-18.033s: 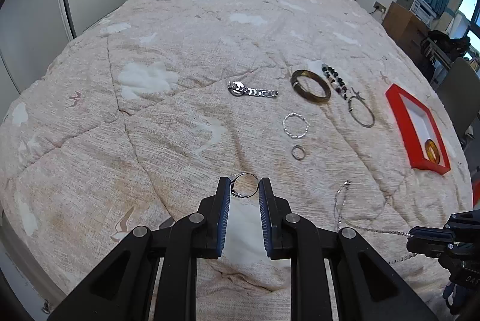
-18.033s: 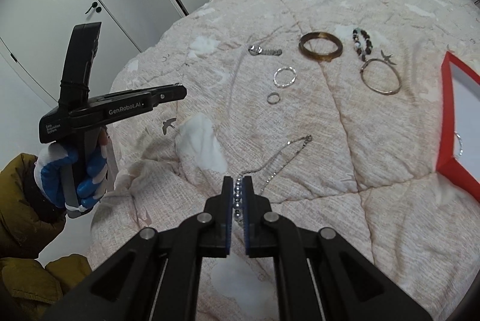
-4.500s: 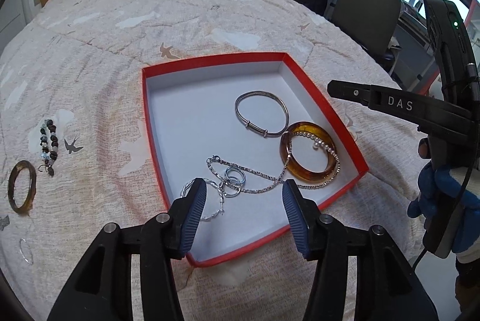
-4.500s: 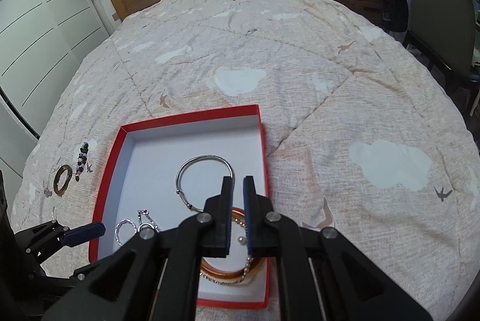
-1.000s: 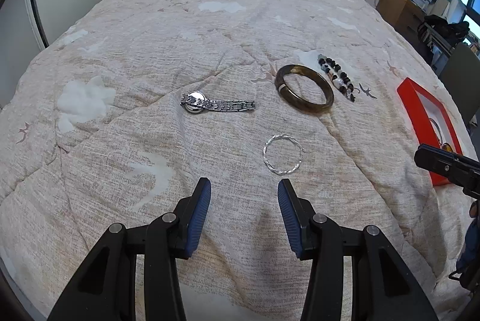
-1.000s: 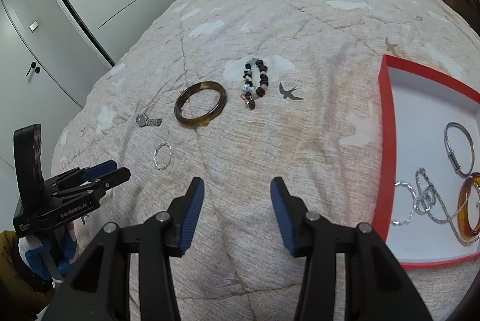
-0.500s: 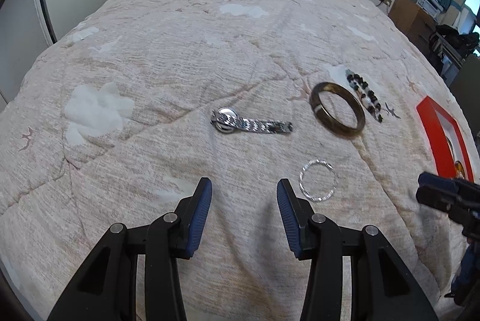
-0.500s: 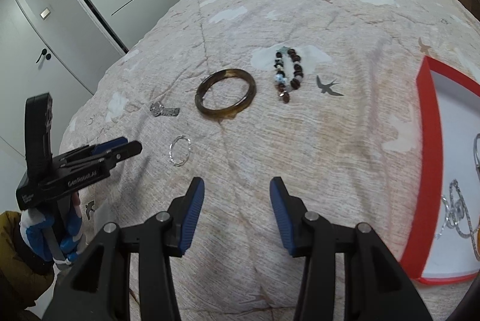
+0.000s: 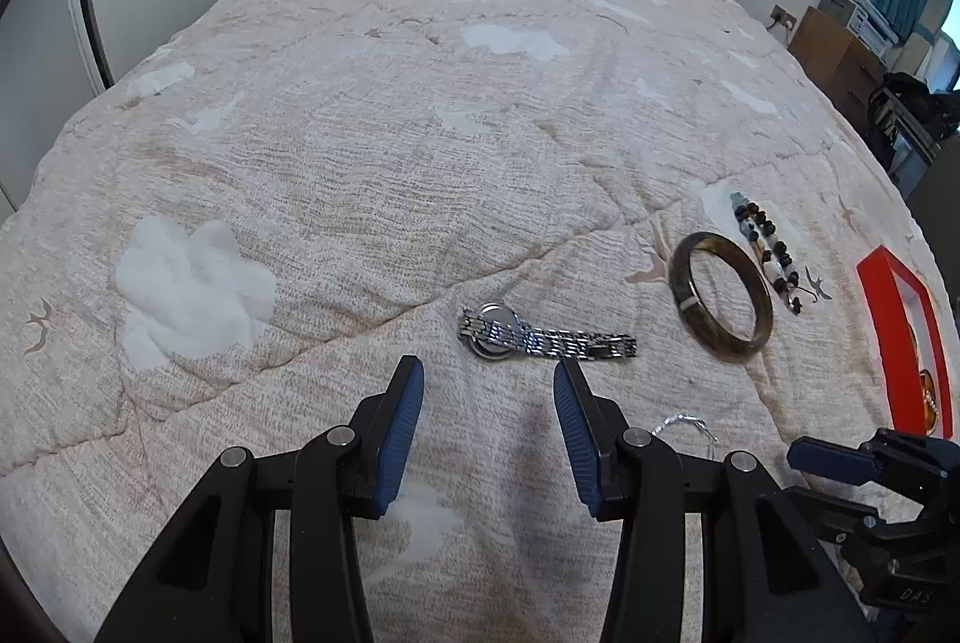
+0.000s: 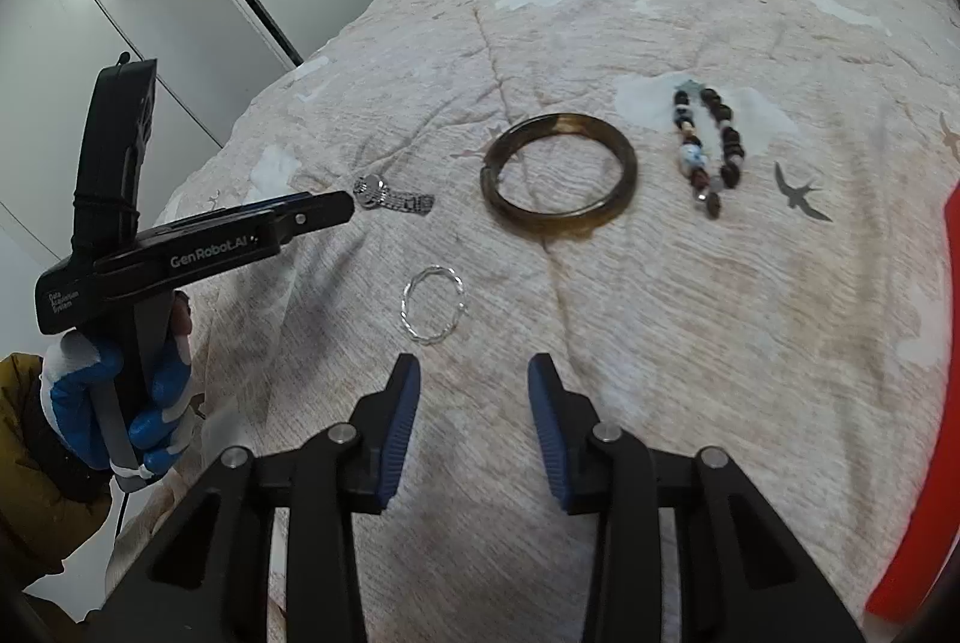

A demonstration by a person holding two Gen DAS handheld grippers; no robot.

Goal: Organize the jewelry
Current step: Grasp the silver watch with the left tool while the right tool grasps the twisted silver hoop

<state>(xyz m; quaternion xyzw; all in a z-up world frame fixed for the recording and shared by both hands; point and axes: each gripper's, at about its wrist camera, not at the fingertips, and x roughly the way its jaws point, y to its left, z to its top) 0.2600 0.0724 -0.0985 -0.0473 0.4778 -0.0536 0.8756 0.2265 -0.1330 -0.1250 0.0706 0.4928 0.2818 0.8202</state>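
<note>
Watch (image 9: pixel 543 337) just ahead of my parted, empty left gripper (image 9: pixel 487 380): light, slippery, limp metal; I'd pinch its band.

Black tool (image 10: pixel 471 391), ribbed blue pads (image 10: pixel 401 430)

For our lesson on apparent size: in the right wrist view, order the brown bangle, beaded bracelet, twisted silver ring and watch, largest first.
1. brown bangle
2. beaded bracelet
3. twisted silver ring and watch: look alike; the ring lies nearer.
</note>
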